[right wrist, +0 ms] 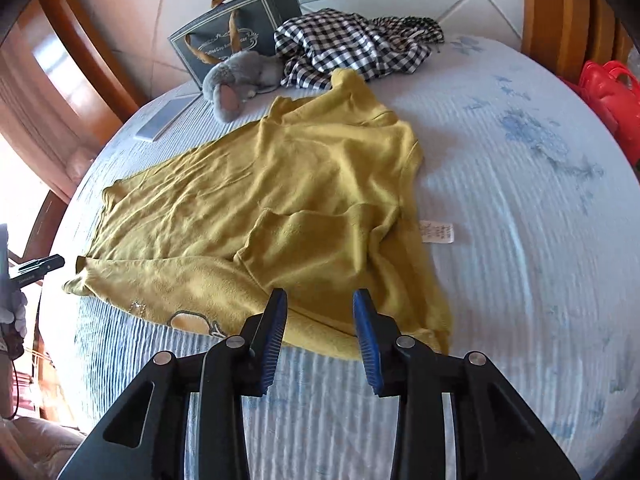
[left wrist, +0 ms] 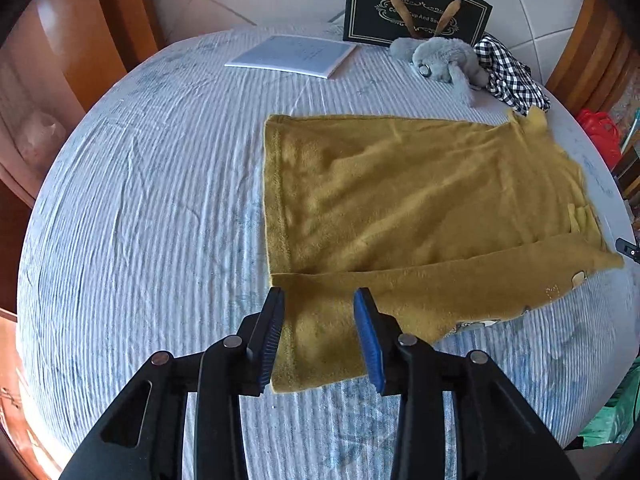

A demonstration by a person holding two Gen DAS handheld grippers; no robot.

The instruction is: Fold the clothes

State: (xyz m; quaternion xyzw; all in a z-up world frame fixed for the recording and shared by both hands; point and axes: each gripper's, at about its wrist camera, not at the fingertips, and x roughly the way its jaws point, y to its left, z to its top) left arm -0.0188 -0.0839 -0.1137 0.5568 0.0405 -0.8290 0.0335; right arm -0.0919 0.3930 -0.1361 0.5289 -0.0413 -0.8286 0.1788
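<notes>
The mustard-yellow top lies spread on the bed, with its near long edge already turned over into a narrow band that runs across the view from left to right. The long axis of the garment goes the same way, from the hem on the left side to the collar and sleeves on the right side. The left gripper is at the hem end of this band, and its fingers are apart with the corner of the cloth between them, not yet pressed. The right gripper is over the near edge at the sleeve end, also with fingers apart, and no cloth is clamped. So each gripper is nearest to one end of the same edge. A checked garment, a grey plush toy, a dark gift bag and a booklet lie at the far side of the bed, apart from the top.
</notes>
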